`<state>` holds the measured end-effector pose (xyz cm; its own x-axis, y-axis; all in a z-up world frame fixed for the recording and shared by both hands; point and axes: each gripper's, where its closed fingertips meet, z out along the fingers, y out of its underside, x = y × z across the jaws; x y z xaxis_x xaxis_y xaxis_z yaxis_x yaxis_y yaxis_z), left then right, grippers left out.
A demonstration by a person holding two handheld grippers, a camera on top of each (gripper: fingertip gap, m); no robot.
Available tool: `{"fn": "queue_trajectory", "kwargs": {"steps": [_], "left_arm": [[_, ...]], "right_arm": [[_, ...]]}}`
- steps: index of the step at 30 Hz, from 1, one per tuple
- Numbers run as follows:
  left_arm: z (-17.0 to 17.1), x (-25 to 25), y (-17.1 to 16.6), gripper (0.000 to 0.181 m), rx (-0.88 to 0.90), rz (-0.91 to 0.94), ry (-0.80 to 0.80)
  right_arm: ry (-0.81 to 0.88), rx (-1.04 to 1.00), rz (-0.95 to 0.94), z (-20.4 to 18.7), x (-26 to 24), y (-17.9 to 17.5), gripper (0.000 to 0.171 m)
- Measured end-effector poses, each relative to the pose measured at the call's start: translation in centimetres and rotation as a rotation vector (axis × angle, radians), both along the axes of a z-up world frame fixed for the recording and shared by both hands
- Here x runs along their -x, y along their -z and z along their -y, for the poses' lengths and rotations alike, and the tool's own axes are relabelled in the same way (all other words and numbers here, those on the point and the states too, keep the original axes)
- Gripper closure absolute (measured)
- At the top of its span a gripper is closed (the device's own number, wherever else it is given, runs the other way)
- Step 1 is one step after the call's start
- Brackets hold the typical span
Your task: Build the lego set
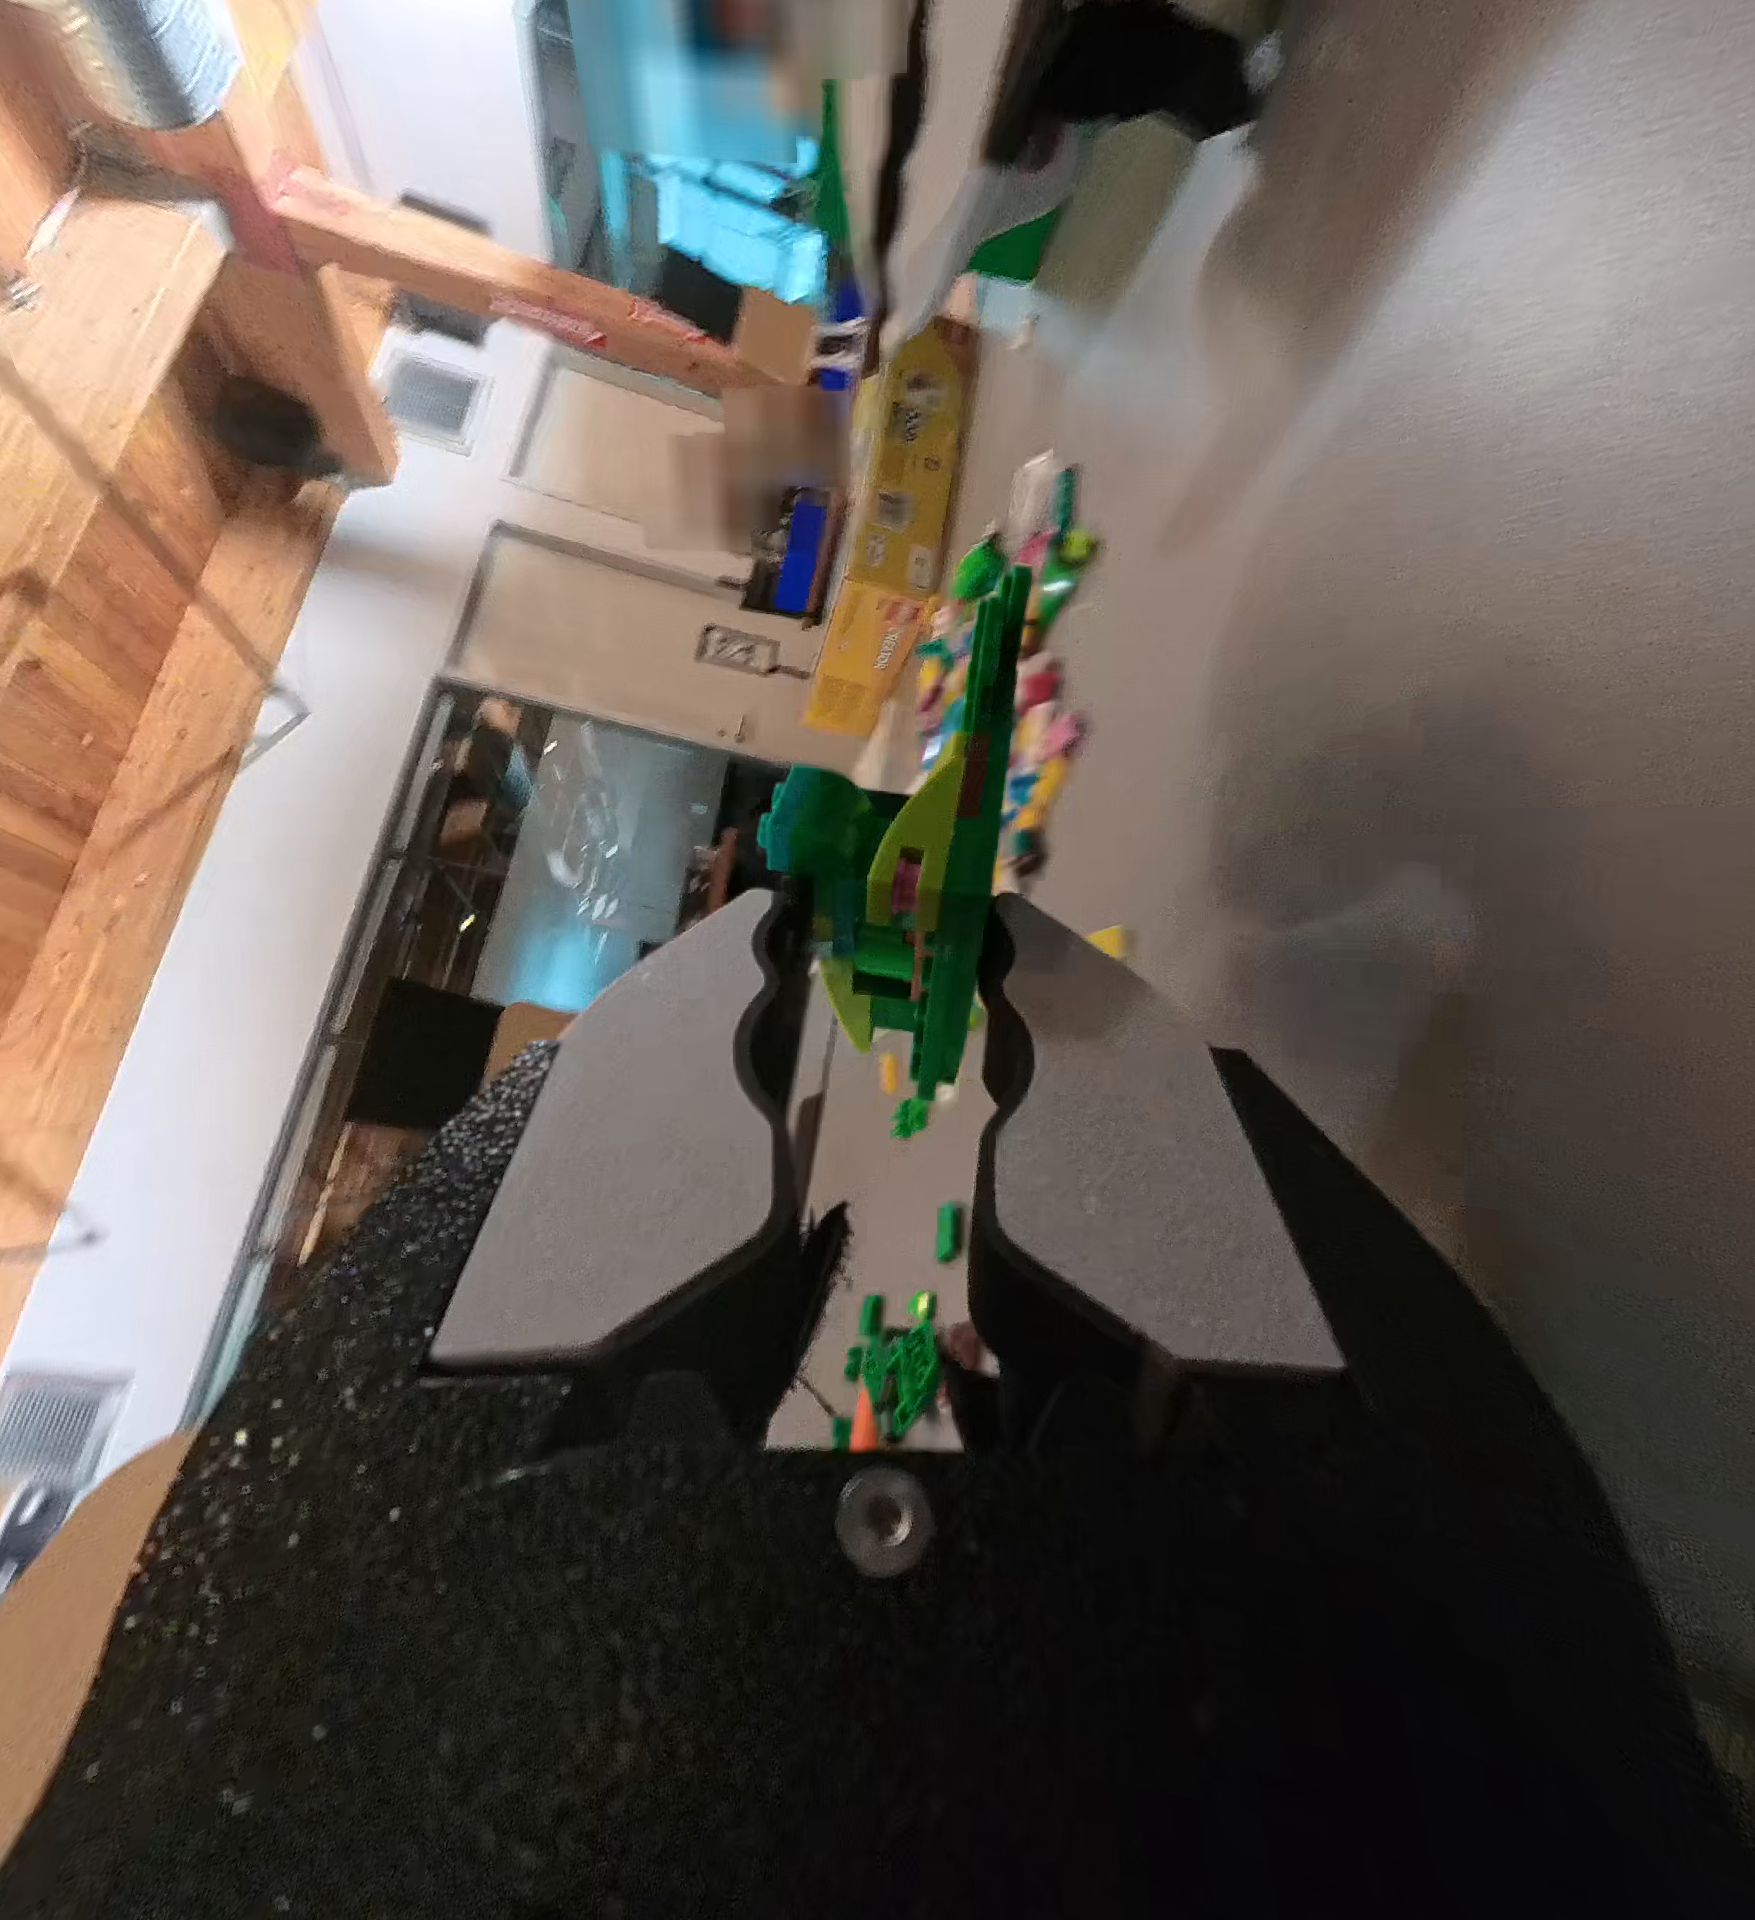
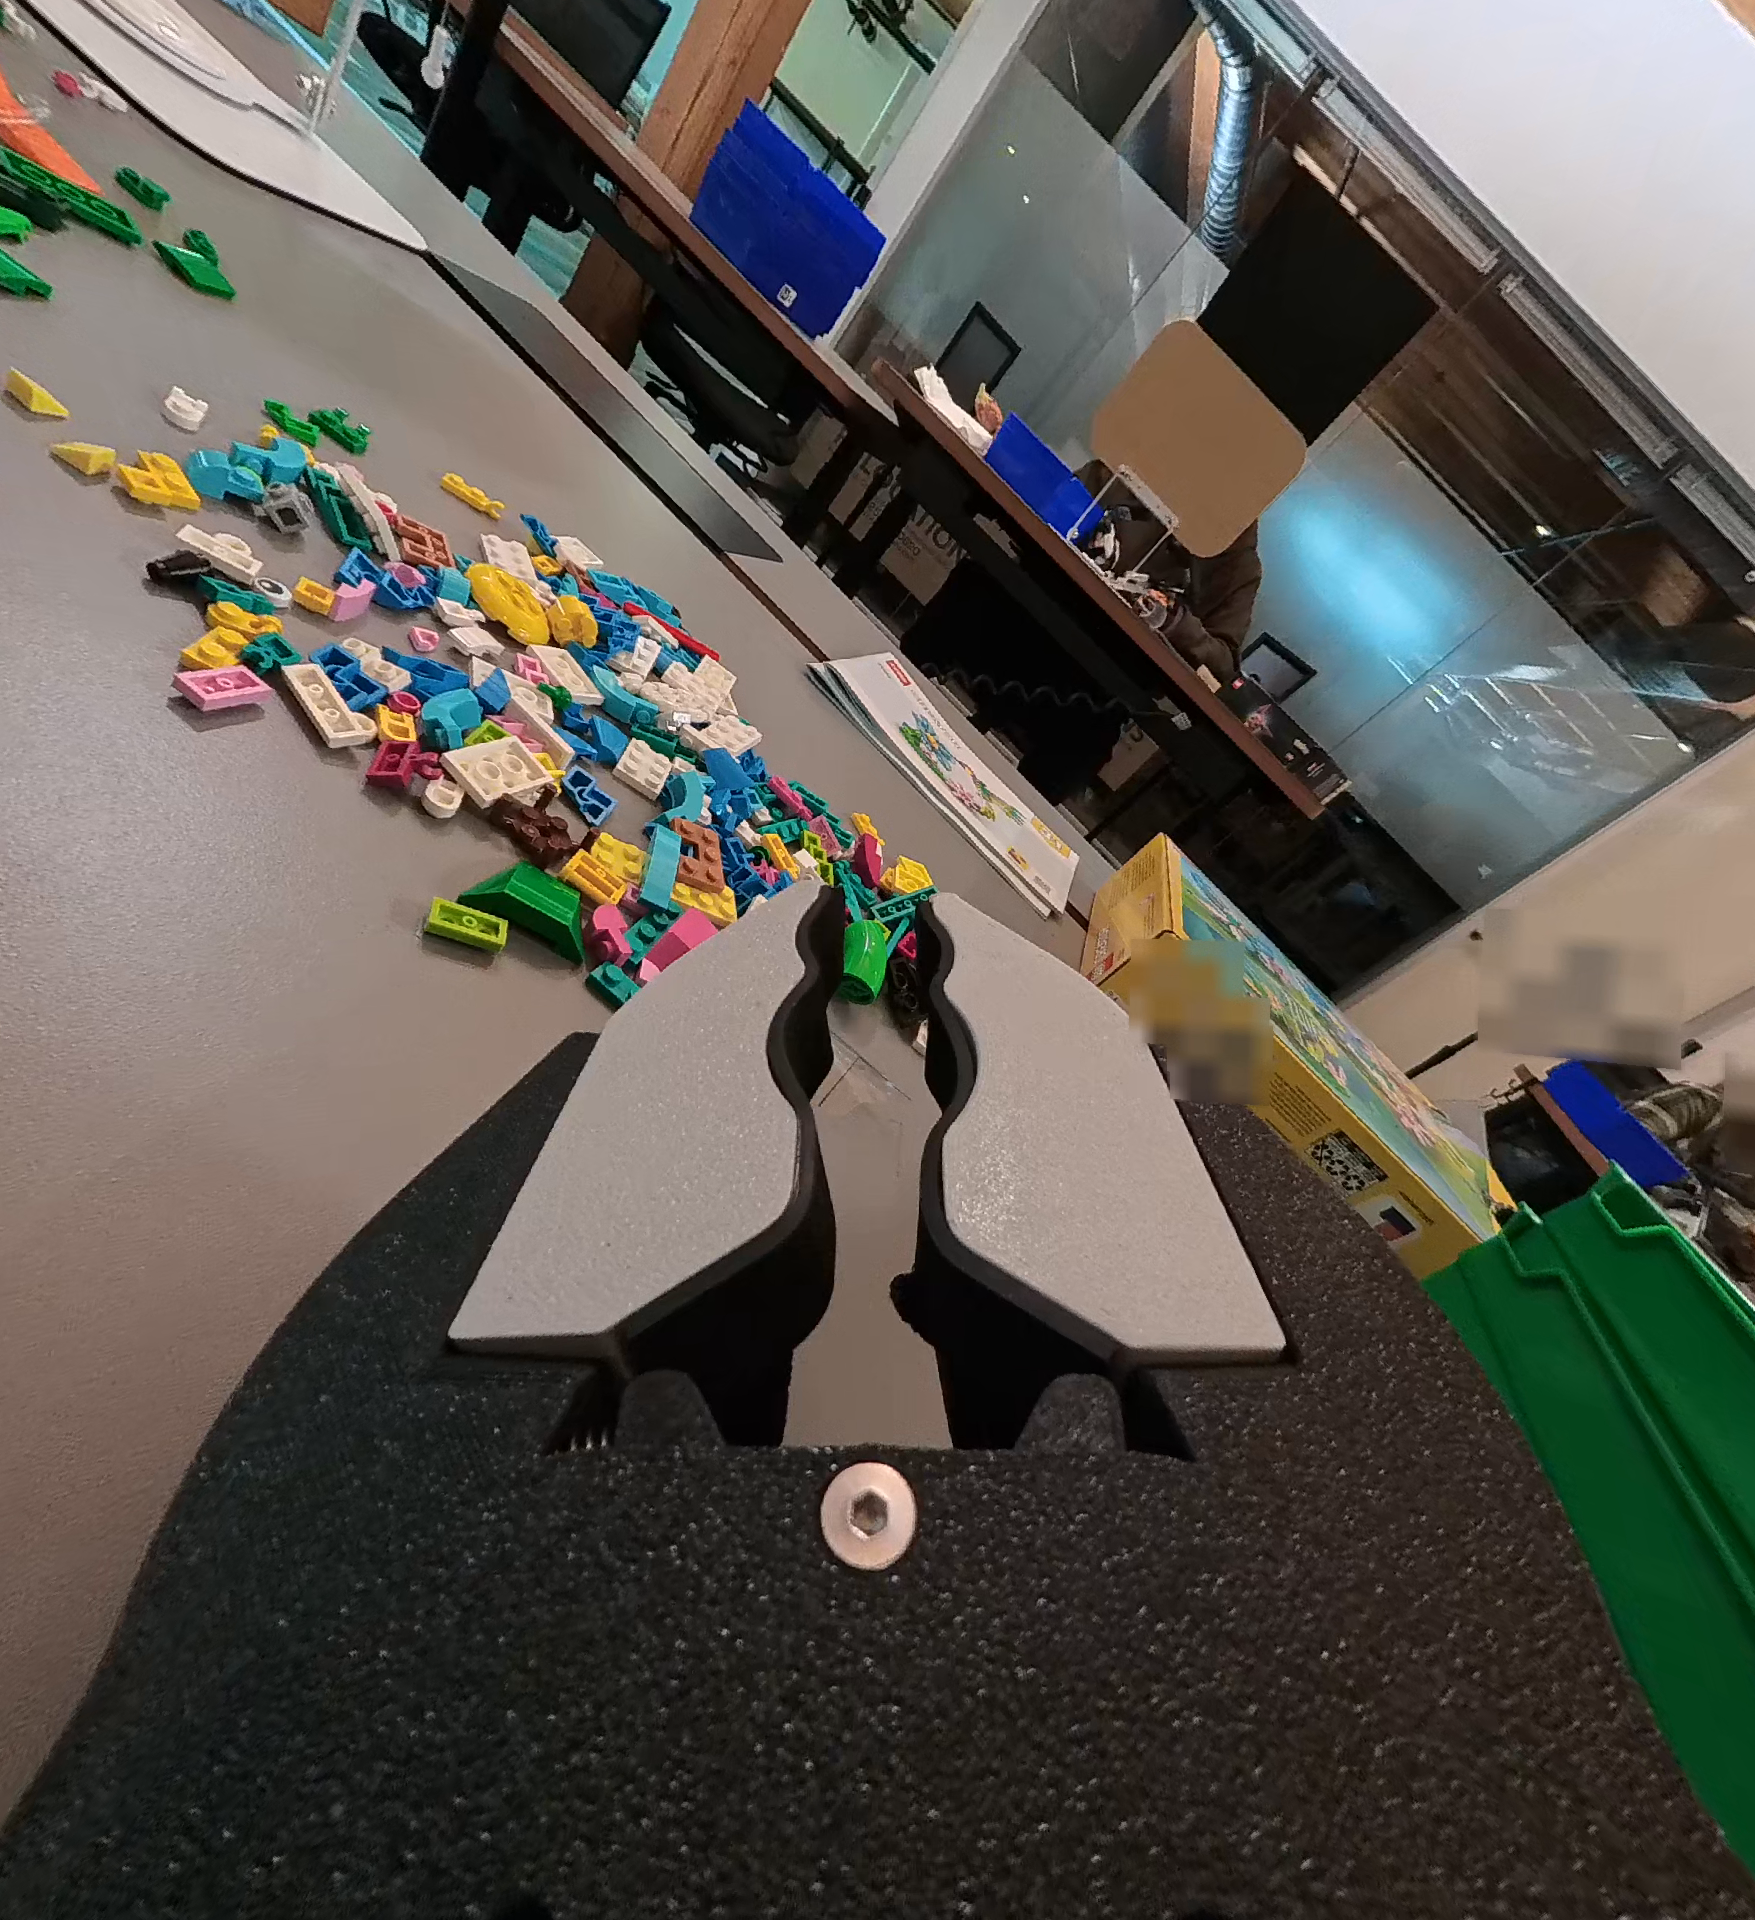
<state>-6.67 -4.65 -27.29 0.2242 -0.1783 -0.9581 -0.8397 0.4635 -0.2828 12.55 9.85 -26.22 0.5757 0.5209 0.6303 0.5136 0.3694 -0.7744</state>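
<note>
In the left wrist view my left gripper is shut on a partly built green lego model with lime, teal and pink parts. It holds the model off the grey table, and the view is rolled sideways and blurred. In the right wrist view my right gripper hangs low over the table with its jaws a narrow gap apart and nothing between them. Its tips point at the near edge of a pile of loose coloured bricks. A small green round piece lies just beyond the tips.
Loose green pieces lie at the far left and also show under the left gripper. An instruction booklet and a yellow box lie past the pile. A green plastic bin stands close on the right.
</note>
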Motion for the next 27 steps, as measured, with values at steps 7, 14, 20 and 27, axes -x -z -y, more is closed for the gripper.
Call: {"fn": "queue_trajectory", "kwargs": {"steps": [7,14,20,27], "left_arm": [[-3.3,10.8,-3.6,0.147,-0.067,0.242,-0.37],[-3.8,14.8,-3.7,0.147,-0.022,0.405,-0.47],[-3.9,12.1,-2.7,0.147,-0.044,0.231,-0.42],[-3.8,10.5,-1.7,0.147,-0.021,0.143,-0.365]], "right_arm": [[-0.015,0.033,-0.007,0.2,0.1,0.2,0.16],[-0.016,-0.009,0.053,0.5,0.7,-0.5,0.16],[-0.244,0.191,0.133,1.8,5.7,0.4,0.159],[-0.5,0.56,0.329,1.3,10.2,3.6,0.153]]}}
